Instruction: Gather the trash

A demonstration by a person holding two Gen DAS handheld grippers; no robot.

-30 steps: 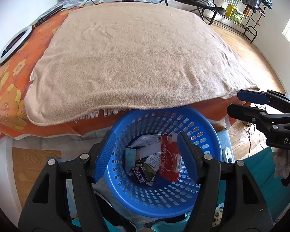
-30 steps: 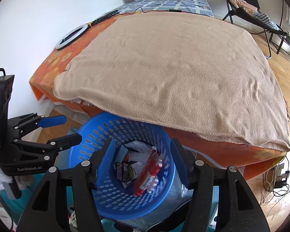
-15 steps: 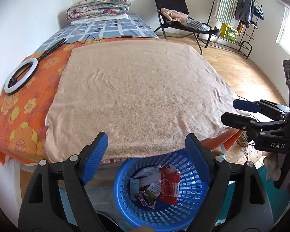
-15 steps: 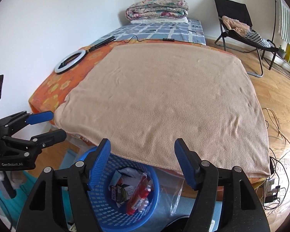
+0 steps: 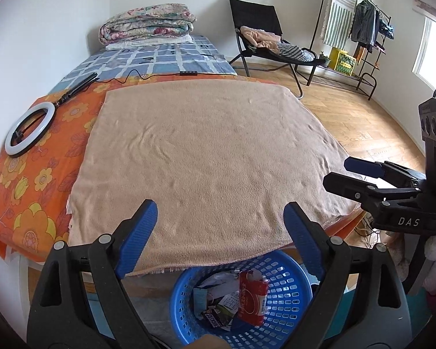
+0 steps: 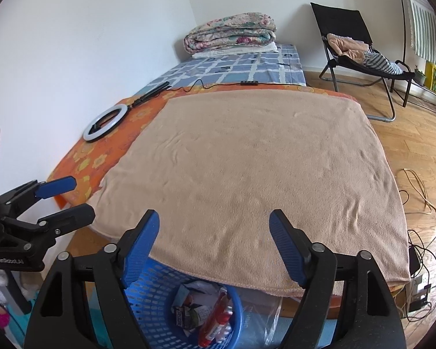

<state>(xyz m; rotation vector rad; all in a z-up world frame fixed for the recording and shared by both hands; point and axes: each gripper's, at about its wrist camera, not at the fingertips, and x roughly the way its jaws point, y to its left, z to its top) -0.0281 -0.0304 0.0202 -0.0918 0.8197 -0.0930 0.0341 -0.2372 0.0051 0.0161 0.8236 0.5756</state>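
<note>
Change: both tools have lifted up and back from the blue basket (image 5: 241,299); the view now takes in the whole bed (image 5: 26,203).
Left tool (image 5: 220,232): spread wide, nothing in it.
Right tool (image 6: 215,241): spread wide, nothing in it.
Trash: red packet (image 5: 252,301) and wrappers (image 5: 218,305) sit in the basket, on the floor at the bed's near edge.
Blanket (image 5: 206,160): looks bare, though far creases are hard to read.
Meaning: collection seems about finished.

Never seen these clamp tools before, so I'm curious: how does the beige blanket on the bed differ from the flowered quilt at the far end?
The beige blanket lies spread flat; the flowered quilt is folded into a thick stack. The blanket is plain and sits on the orange sheet; the quilt is patterned and sits on the blue checked sheet. Neither gripper touches them.
</note>
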